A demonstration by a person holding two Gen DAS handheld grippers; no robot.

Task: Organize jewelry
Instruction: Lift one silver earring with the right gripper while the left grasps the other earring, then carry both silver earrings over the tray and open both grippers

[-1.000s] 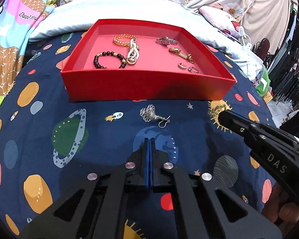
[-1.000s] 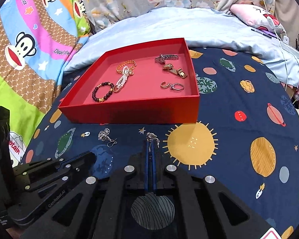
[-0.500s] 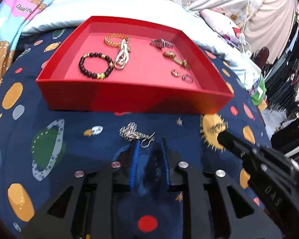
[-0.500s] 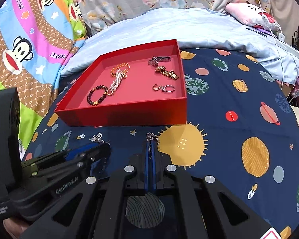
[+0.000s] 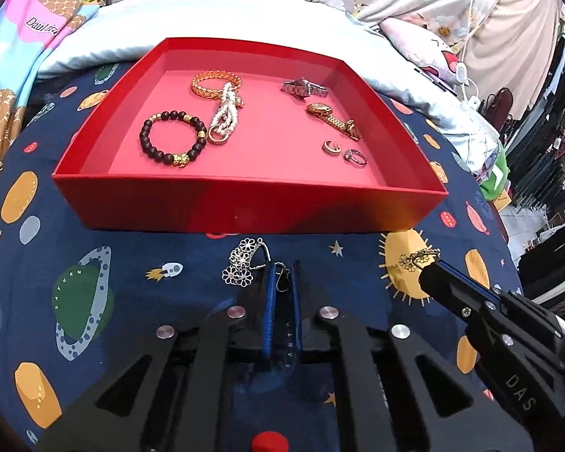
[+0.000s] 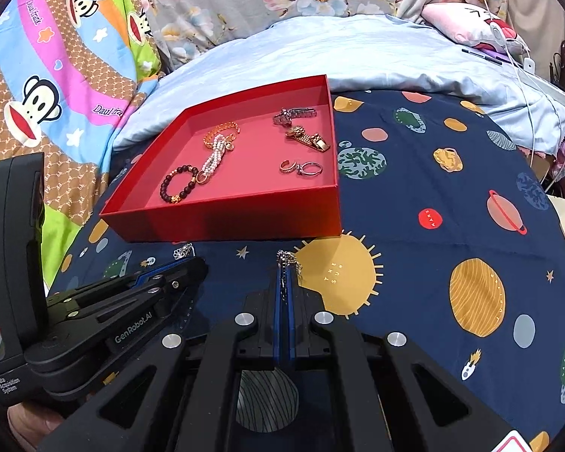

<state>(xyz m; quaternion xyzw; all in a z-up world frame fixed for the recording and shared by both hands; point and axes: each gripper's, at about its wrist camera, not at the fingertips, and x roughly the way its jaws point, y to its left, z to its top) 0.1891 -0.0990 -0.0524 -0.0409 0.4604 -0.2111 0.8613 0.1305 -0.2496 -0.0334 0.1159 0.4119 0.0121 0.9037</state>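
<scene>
A silver flower earring (image 5: 239,263) lies on the dark planet-print cloth just in front of the red tray (image 5: 245,203). My left gripper (image 5: 281,269) is closing, with the earring's wire hook in the narrow gap between its blue pads. My right gripper (image 6: 284,267) is shut on a second silver earring (image 6: 285,257), held just above the cloth by the sun print. That gripper's tip (image 5: 427,273) and its earring (image 5: 414,258) also show at the right of the left wrist view. The tray holds a dark bead bracelet (image 5: 169,137), a pearl bracelet, a gold bracelet, two watches and two rings.
The tray's front wall (image 6: 226,222) stands close ahead of both grippers. A pale blue quilt (image 6: 339,49) rises behind the tray, with a monkey-print blanket (image 6: 37,105) to the left. A white cable and small items lie at the far right on the bed.
My left gripper went from shut to open, moved forward onto the flower earring, and has narrowed around its hook. The right gripper stays shut on its earring and has hardly moved.
</scene>
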